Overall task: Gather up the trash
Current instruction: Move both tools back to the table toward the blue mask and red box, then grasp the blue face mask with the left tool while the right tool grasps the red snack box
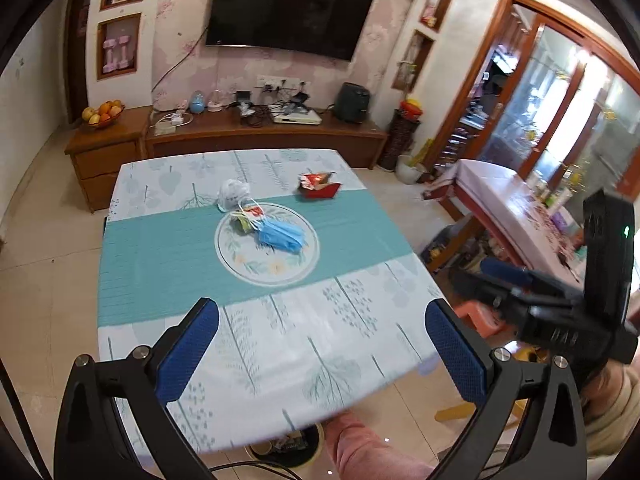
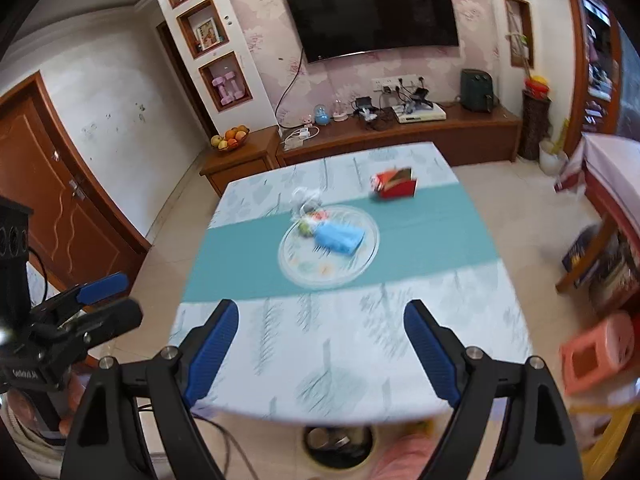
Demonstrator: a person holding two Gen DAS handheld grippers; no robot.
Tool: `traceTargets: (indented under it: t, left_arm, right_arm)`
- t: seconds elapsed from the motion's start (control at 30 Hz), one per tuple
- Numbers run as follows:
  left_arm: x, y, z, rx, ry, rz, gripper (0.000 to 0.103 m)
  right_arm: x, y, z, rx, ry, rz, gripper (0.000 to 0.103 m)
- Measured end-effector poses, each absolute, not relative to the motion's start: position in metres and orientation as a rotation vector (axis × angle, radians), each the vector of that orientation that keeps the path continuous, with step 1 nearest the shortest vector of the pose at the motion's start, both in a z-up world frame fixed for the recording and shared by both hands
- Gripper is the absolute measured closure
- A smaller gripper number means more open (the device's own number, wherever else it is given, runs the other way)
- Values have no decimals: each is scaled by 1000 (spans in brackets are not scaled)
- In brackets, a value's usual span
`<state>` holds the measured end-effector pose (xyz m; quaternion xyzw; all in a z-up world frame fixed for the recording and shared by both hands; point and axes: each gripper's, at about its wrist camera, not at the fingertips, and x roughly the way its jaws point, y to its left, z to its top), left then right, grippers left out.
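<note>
Both the left gripper (image 1: 322, 336) and the right gripper (image 2: 320, 340) hang released and empty above the table (image 1: 280, 360), so collecting seems barely begun: masks (image 1: 280, 234), wrappers (image 1: 245, 220) and a crumpled bag (image 1: 233, 194) lie mid-table, the bin (image 1: 286, 446) below.

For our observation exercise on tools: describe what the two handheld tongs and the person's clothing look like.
Both tongs, left and right, have black angular frames with silver round bolts at the joints and flat fingers faced with blue textured pads. A black block with a green light sits on the right one. A thin black cable trails below. The person wears a pink garment and a beige sleeve.
</note>
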<state>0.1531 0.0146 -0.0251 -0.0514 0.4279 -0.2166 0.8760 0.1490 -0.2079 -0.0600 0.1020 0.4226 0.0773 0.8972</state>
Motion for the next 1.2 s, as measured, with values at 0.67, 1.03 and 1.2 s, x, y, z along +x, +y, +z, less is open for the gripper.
traceTargets:
  t: [0.67, 1.03, 1.2]
  left_arm:
    - [376, -86, -202, -400, 1252, -15, 1]
    - [394, -75, -267, -557, 1319, 155, 1]
    - [393, -73, -275, -596, 1319, 177, 1]
  right_arm:
    - [470, -300, -167, -203, 1020, 541, 18]
    - [533, -262, -245, -429, 1086, 790, 18]
    - [533, -255, -263, -551, 1103, 849, 18]
